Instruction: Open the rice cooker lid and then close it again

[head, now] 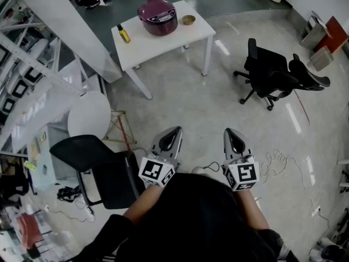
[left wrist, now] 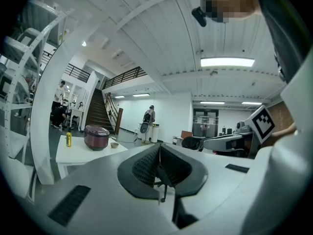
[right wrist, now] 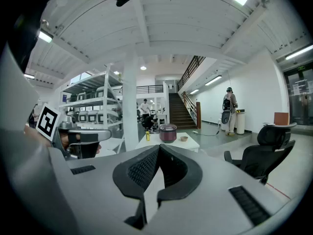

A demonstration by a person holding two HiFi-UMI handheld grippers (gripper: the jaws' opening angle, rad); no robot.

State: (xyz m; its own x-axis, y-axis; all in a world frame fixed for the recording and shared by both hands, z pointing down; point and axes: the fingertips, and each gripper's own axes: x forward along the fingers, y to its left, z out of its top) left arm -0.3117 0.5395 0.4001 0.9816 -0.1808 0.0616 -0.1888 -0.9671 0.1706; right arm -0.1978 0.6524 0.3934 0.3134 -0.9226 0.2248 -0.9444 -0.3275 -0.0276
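2 grey hand-held two-jaw grippers low in the head view, side by side and apart, each with a marker cube at its rear, both aimed across the pale floor toward a far table.

at lower left, black mesh-backed chair [head: 92,162], near the left gripper [head: 174,130]; round white side table [head: 89,113] just above that chair. left gripper clenched, ribbed black pads [left wrist: 145,165] pressed together, nothing between them.

farther off, white rectangular table [head: 163,45], well apart from both tools. on its top, from left to right: small yellow bottle [head: 124,34] upright near the left edge; round dark-red rice cooker [head: 157,16], lid down, near the middle; small tan bowl [head: 188,19] just beside the cooker on its right.

right gripper [head: 230,131] likewise clenched, pads together, empty.

black wheeled office chair [head: 272,75] at right, on bare floor, well apart from the table and from the right gripper.

along both sets of jaws, the same cooker small and distant beyond the tips, untouched. behind it in the right gripper view, dark staircase [right wrist: 183,114], and at far right a standing person [right wrist: 229,104].
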